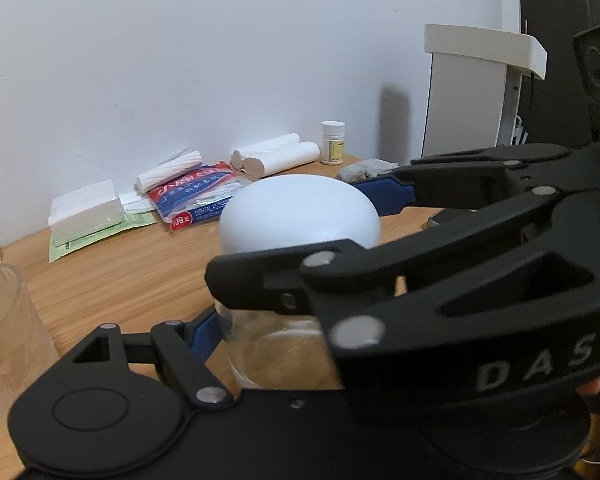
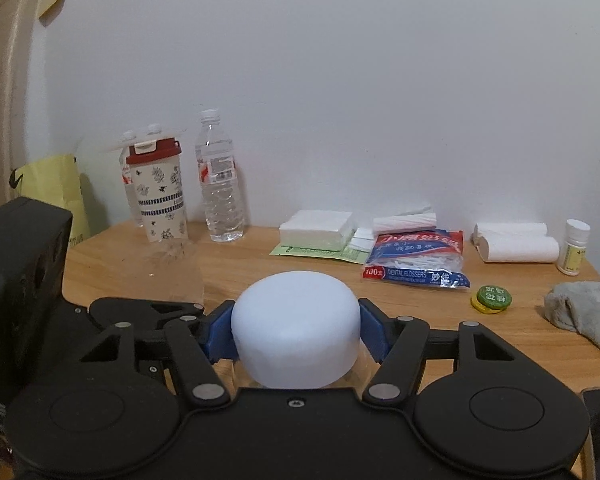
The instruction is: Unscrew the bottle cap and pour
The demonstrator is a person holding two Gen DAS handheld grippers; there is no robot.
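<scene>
Lower centre of frame: right gripper (image 2: 296,334) clamped on smooth white cap (image 2: 296,328), left gripper (image 1: 260,320) clamped on clear jar (image 1: 276,344) beneath; rigid, slippery, likely fragile, light.

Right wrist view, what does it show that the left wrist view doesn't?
Only the right wrist view: a floral cup with a red lid, a clear plastic water bottle, a green bottle cap and a grey cloth. Only the left wrist view: a white cabinet at the table's end and the left gripper on the clear jar body. Both: the jar's white round lid clamped by the right gripper, the dental flosser bag and the white pill bottle.
</scene>
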